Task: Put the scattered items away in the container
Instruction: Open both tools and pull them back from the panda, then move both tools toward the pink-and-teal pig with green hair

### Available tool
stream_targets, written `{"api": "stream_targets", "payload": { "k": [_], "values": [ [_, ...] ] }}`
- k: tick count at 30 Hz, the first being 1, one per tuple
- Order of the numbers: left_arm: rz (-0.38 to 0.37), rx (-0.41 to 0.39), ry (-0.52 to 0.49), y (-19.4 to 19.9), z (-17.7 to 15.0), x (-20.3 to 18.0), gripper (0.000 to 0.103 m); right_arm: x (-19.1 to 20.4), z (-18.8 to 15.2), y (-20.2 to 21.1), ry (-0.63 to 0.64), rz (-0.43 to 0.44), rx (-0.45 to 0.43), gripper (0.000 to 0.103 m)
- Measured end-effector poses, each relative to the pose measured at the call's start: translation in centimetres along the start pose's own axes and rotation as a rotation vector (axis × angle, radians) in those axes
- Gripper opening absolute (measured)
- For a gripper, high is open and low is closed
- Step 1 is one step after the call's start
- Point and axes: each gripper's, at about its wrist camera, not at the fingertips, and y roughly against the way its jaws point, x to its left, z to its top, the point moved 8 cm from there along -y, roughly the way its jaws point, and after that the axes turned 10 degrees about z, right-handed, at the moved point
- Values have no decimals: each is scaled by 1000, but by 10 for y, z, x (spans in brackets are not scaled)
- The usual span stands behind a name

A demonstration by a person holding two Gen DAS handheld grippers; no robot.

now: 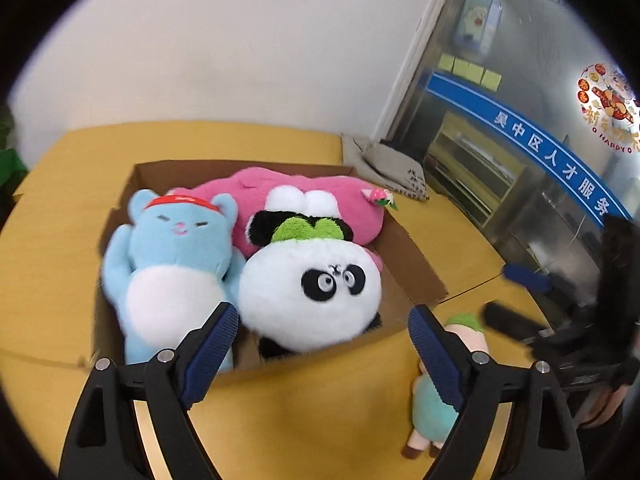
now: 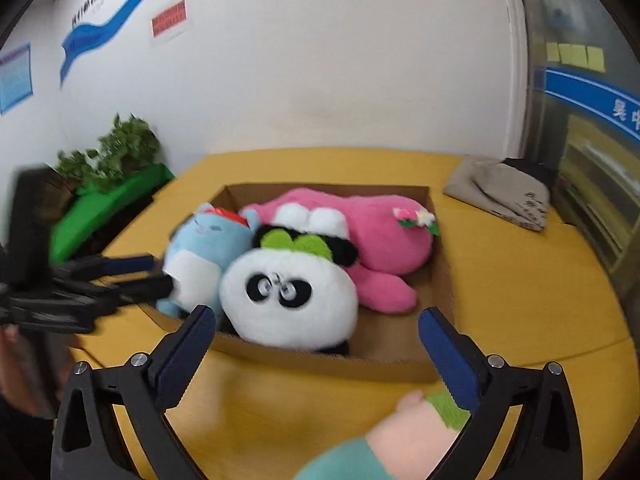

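An open cardboard box [image 1: 416, 256] [image 2: 442, 280] sits on the yellow table [image 1: 56, 248]. Inside lie a blue cat plush [image 1: 172, 252] [image 2: 200, 248], a panda plush [image 1: 312, 292] [image 2: 288, 300] and a pink plush [image 1: 320, 200] [image 2: 380, 236]. My left gripper [image 1: 324, 320] hovers open over the box's near edge, with the panda lying in the box beyond its pads. My right gripper [image 2: 318, 316] is open too, nothing gripped. A small doll [image 1: 432, 412] [image 2: 408, 432] with green hair and a teal body lies on the table outside the box, by each gripper's right finger.
A beige cloth bag [image 1: 396, 164] [image 2: 500, 192] lies at the table's far right corner. A potted plant [image 2: 116, 152] and a green pad [image 2: 104, 208] stand at the left. White wall behind, glass door [image 1: 520, 160] to the right. A table seam runs near the box.
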Motion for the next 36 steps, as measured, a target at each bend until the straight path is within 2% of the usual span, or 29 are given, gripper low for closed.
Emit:
{"api": "stream_targets", "payload": {
  "k": [2, 10, 19, 36],
  "values": [
    [27, -10, 19, 13, -7, 3, 89, 1, -12, -4, -15, -8, 21, 103],
    [33, 5, 74, 30, -39, 7, 89, 22, -36, -2, 8, 1, 59, 103],
    [24, -9, 83, 37, -42, 4, 89, 35, -40, 10, 39, -1, 56, 103],
    [-7, 16, 82, 23, -46, 2, 89, 38, -49, -6, 36, -7, 90, 103]
  ]
}}
